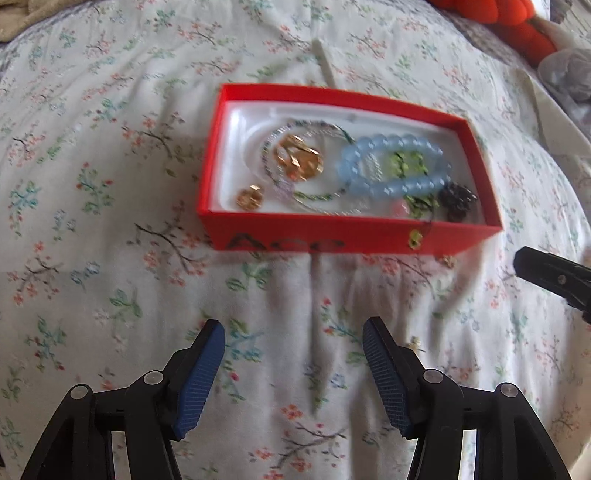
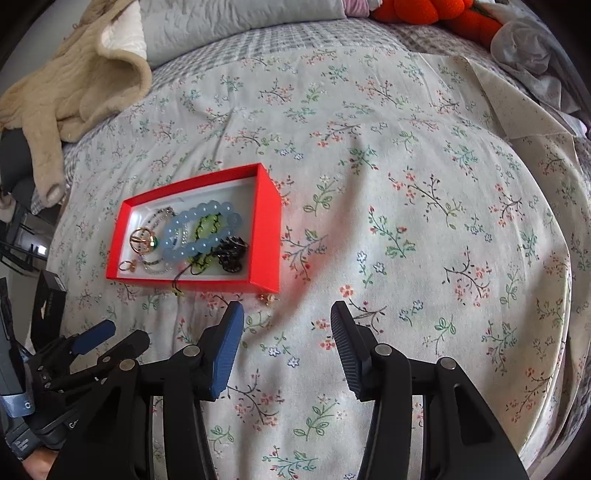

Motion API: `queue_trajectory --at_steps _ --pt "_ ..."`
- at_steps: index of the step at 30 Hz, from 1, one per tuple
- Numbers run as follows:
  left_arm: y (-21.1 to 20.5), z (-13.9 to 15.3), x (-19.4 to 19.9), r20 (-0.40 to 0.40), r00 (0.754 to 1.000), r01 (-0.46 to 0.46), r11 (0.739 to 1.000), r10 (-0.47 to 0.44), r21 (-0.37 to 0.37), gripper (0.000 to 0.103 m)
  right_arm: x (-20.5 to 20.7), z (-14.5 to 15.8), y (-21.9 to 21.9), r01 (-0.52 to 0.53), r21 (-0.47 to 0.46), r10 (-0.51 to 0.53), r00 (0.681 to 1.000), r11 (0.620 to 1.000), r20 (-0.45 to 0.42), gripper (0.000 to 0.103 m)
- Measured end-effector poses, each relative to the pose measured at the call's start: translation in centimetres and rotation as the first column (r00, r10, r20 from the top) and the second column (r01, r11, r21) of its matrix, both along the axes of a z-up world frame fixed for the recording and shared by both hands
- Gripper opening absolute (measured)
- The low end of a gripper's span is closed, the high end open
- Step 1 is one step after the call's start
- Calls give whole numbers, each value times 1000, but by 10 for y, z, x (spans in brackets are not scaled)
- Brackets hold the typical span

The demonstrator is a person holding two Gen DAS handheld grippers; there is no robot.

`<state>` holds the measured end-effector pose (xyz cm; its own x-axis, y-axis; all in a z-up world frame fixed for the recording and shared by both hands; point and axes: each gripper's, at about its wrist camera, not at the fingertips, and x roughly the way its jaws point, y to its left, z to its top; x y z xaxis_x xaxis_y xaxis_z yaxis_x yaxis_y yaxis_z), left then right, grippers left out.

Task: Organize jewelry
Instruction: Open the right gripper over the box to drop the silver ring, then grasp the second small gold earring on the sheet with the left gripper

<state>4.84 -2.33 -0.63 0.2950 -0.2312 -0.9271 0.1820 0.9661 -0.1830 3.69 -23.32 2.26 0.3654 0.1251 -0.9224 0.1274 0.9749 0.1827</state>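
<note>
Both wrist views above red box (image 1: 347,229) (image 2: 266,229)

Left wrist view is motion-blurred: black lettering on the near wall of the red box (image 1: 332,236) is unreadable, and the small gold piece (image 1: 448,261) on the bed just beside that wall cannot be identified. The right gripper (image 1: 554,277) is cut off by the right edge, so its finger spacing cannot be judged there. In the right wrist view, the orange plush (image 2: 436,11) is cropped by the top edge, and the left gripper (image 2: 103,339) is partly hidden at the lower left.
</note>
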Motion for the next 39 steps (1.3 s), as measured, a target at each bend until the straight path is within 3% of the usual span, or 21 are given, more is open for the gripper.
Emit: queue_trajectory --at_steps 8,14,21,25,39 --pt "-31 -8 -10 -52 996 65 995 -69 -72 61 -7 -10 -10 13 -32 -15 999 999 -43 52" --pt "-53 -15 -14 -67 992 102 992 -107 -80 36 -10 -14 -16 8 -59 -12 998 998 -64 52" --pt "-70 -24 -13 -79 988 125 991 -129 -51 21 -12 -16 -21 4 -76 -10 997 997 -77 52" --pt "-74 -27 -14 -69 988 135 991 -135 -16 6 -12 -18 -25 9 -79 -16 996 997 -85 52" --pt "-47 -9 -9 -15 995 96 995 -97 -29 3 -5 -25 -17 12 -57 -18 995 998 -102 52"
